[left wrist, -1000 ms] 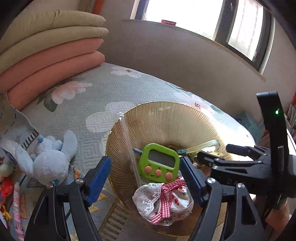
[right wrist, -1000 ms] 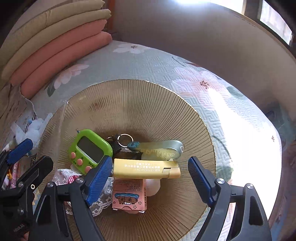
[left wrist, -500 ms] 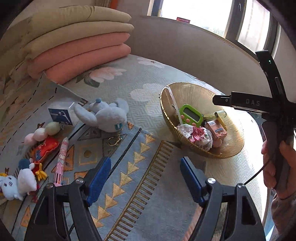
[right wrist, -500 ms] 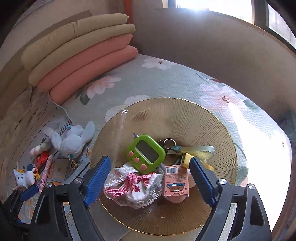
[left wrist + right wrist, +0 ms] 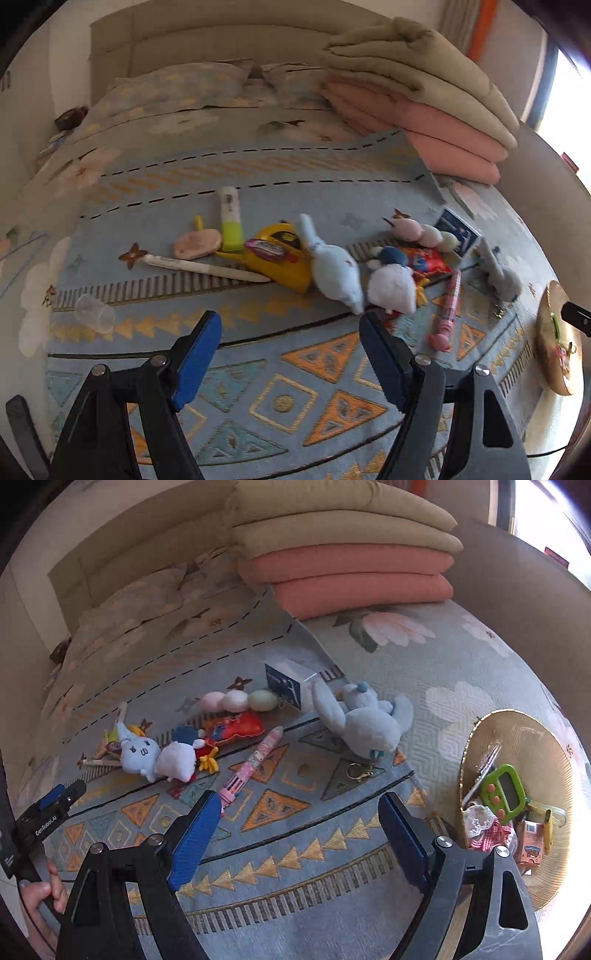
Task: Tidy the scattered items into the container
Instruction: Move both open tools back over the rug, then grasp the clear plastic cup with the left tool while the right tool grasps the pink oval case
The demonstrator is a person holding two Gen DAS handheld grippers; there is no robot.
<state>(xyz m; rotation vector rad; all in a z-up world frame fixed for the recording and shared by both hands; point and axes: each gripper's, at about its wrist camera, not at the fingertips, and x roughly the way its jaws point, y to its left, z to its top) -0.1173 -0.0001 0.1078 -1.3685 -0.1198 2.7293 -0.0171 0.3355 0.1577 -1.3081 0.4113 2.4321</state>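
Note:
A golden ribbed bowl [image 5: 554, 738] sits on the bed at the right; it holds a green timer [image 5: 504, 790], a lace pouch [image 5: 484, 825], a pink carton [image 5: 532, 845] and keys. It shows edge-on in the left wrist view [image 5: 554, 332]. Scattered on the patterned mat lie a pink pen [image 5: 251, 768], a blue bunny plush [image 5: 365, 720], two small plush toys [image 5: 365, 277], a yellow tape measure [image 5: 284, 258] and a green-white tube [image 5: 231, 218]. My left gripper [image 5: 290, 354] is open and empty above the mat, just short of the plush toys. My right gripper [image 5: 295, 838] is open and empty, left of the bowl.
Folded pink and beige quilts [image 5: 351, 554] are stacked at the back. Pillows [image 5: 177, 85] lie at the headboard. A clear plastic cup [image 5: 94, 314] lies at the mat's left. A blue-white box [image 5: 291, 679] and a three-ball dango toy [image 5: 240, 700] lie behind the bunny.
Both grippers have pulled back from the bowl and swung left toward the scattered toys. The bowl has shifted to the right edge of both views. Both stay open and empty.

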